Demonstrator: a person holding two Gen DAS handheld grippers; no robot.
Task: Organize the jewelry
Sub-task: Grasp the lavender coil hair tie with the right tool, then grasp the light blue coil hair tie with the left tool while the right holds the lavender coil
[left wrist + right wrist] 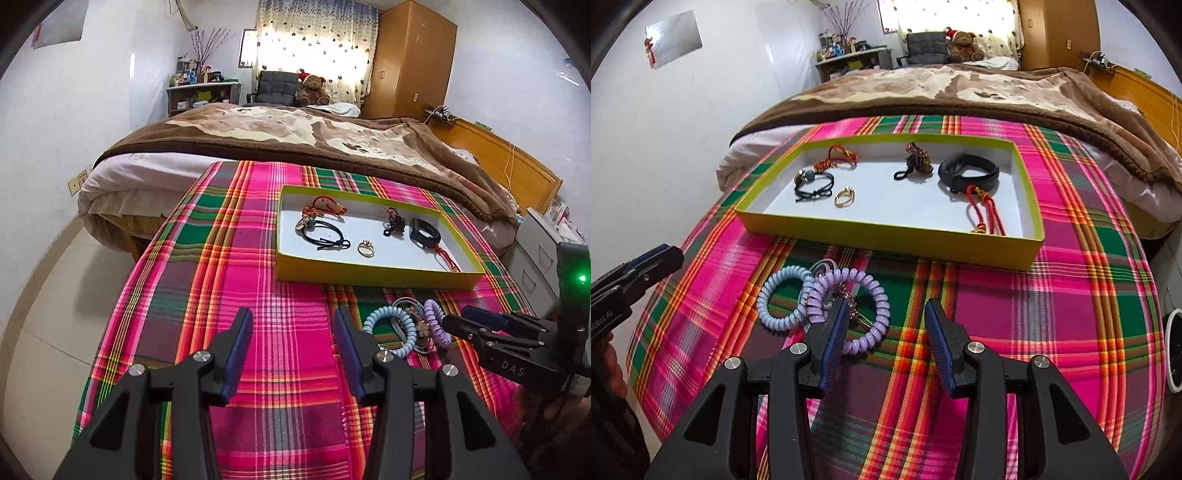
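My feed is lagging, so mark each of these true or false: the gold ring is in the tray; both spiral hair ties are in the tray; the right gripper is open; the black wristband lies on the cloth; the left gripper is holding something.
1. The gold ring is in the tray. True.
2. Both spiral hair ties are in the tray. False: the blue hair tie and the purple hair tie lie on the plaid cloth in front of it.
3. The right gripper is open. True.
4. The black wristband lies on the cloth. False: it is inside the tray.
5. The left gripper is holding something. False: it is open and empty.
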